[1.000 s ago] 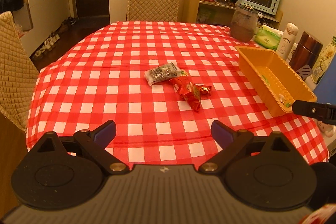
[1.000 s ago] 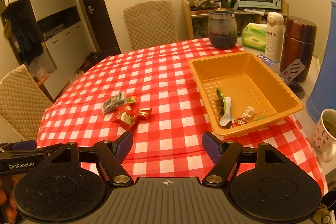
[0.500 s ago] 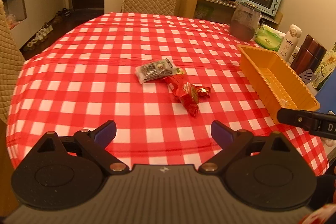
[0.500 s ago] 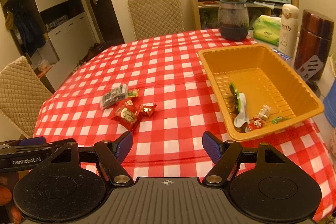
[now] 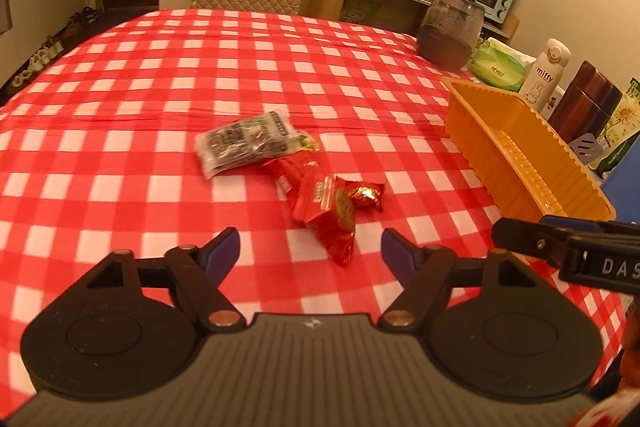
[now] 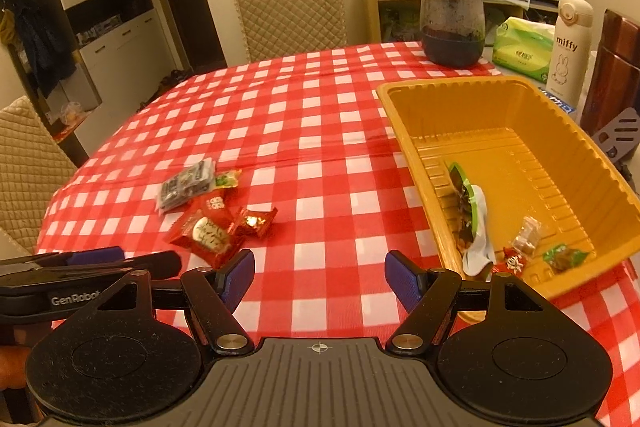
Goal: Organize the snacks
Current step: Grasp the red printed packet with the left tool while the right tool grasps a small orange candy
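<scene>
Just ahead of the left gripper (image 5: 310, 247), fingers spread wide and gripping nothing, a red snack packet (image 5: 326, 215) is lying between their tips on the checked cloth; it is probably light, crinkly and slippery, so pinching its puffed middle looks safest. To its right, the right gripper (image 6: 319, 279) is hanging equally agape and empty, the orange tray (image 6: 404, 131) sitting beyond its right finger

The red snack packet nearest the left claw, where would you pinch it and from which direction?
Probably across its narrow width near the middle, coming down from above. The red snack packet lies flat on the checked tablecloth with its long axis running toward the open left gripper. Its far end touches other wrappers, so the nearer half is freer.
</scene>
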Motion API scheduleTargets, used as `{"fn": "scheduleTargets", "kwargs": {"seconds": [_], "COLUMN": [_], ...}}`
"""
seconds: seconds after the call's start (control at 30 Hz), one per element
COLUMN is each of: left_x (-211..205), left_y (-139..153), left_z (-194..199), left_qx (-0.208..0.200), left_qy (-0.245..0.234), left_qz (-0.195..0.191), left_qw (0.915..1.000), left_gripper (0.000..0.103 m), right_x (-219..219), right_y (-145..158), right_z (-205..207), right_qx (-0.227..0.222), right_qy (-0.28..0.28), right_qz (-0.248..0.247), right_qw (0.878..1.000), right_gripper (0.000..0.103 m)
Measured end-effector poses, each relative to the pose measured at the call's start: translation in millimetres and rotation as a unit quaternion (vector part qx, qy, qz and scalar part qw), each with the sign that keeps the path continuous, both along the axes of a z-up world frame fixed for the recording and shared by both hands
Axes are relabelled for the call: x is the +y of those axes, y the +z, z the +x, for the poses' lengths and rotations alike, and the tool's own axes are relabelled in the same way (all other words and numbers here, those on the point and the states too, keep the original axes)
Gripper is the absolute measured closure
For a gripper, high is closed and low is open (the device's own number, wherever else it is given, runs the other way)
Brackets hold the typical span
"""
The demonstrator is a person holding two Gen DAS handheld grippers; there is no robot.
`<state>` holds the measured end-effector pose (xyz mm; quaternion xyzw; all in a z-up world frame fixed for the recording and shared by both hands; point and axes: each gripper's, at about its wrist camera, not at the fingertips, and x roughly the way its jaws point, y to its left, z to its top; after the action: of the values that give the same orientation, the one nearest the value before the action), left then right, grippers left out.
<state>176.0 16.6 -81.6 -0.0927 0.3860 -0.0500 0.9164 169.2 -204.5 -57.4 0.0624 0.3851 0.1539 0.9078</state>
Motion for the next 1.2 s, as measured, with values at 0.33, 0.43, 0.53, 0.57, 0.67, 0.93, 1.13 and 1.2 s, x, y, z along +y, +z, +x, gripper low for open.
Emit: {"fn": "scheduleTargets", "kwargs": {"seconds": [0.33,0.43,0.53,0.57,0.67,0.93,1.13,1.2], "left_x": [-10,-12,-11,-11,-5,31,48,50], "left_y": [-21,-24,-22,-21,-16,0,4,3], "left_z": [33,38,37,36,28,1,-7,-8], "left_qx": [0.002,0.007,0.008,0.008,0.008,-0.001,-0.002,-0.001], "left_qy": [-0.017,-0.021,-0.023,-0.025,-0.025,0.004,0.022,0.024], "left_qz": [-0.021,-0.018,-0.019,-0.018,-0.015,-0.013,-0.021,-0.026], "left_qw": [0.9996,0.9996,0.9995,0.9995,0.9995,0.9999,0.9995,0.9994], "left_gripper": [0.061,0.073,0.082,0.082,0.083,0.084,0.084,0.084], "right_x": [2,2,5,6,11,42,71,77], "right_y": [-10,-12,-13,-13,-14,-24,-41,-48], "right_z": [14,17,18,19,23,42,65,72], "right_qx": [-0.003,-0.002,-0.002,-0.003,-0.004,-0.027,-0.041,-0.042], "right_qy": [-0.004,-0.003,0.001,0.003,0.016,0.097,0.158,0.170], "right_qz": [-0.009,-0.011,-0.012,-0.013,-0.014,-0.031,-0.065,-0.072], "right_qw": [1.000,1.000,1.000,1.000,1.000,0.994,0.984,0.982], "right_gripper": [0.030,0.030,0.030,0.030,0.030,0.030,0.031,0.037]}}
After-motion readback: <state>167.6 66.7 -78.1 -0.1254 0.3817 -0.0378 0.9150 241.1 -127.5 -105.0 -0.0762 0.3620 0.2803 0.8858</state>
